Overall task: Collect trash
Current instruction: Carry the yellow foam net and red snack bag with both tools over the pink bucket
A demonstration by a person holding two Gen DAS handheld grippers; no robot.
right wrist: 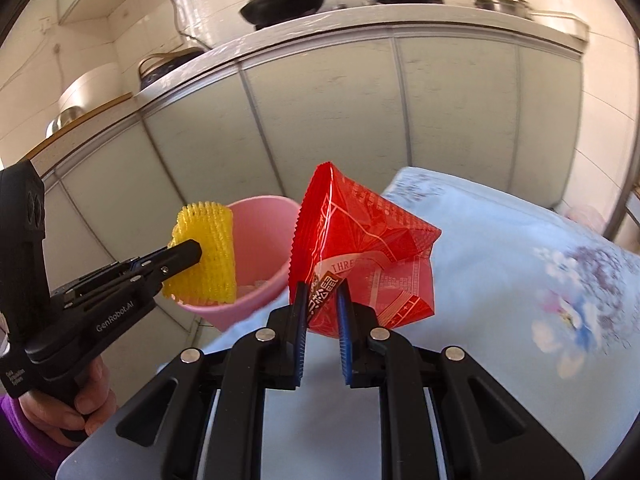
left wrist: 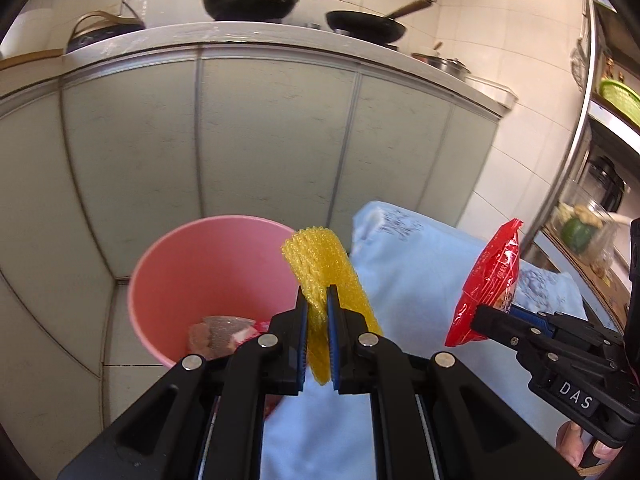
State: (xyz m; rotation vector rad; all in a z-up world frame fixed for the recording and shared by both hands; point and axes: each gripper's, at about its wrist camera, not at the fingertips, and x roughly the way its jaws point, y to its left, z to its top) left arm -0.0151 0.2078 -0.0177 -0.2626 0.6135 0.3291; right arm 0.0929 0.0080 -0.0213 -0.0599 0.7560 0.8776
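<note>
Black jaws of the left gripper (left wrist: 317, 312) fill the bottom of the left wrist view, pinched shut on a yellow foam fruit net (left wrist: 320, 264) that stands upright between the blue pads. At about ten o'clock from that net, just past the jaw tips, sits a pink bucket (left wrist: 168, 264) on the tiled floor, against pale green cabinet doors (left wrist: 276, 132). Inside the bucket, near its bottom, lie a few scraps already: a silvery-brown wrapper (left wrist: 224, 330) and a bit of red and white packaging beside it. So part of the collecting looks done.

At three o'clock in the same view the right gripper (left wrist: 496, 314) reaches in, held by a hand (left wrist: 580, 446) whose fingers barely show at the lower right edge. Its jaws are clamped on the lower edge of a red snack wrapper (left wrist: 494, 276), which sticks up and slightly outward.

From the right wrist view, the red snack wrapper sits dead centre at twelve o'clock above the jaws, puffed open and crinkled. The pink bucket is at ten o'clock behind it, and the yellow net hangs over the bucket's near rim. A pale blue flowered cloth (right wrist: 520, 280) covers the surface under both grippers and runs off toward three o'clock.

Judging by this, both pieces are picked up but neither is dropped. The net seems closest to release; the wrapper is not yet above the bucket's mouth. Whether more trash lies elsewhere cannot be told.
</note>
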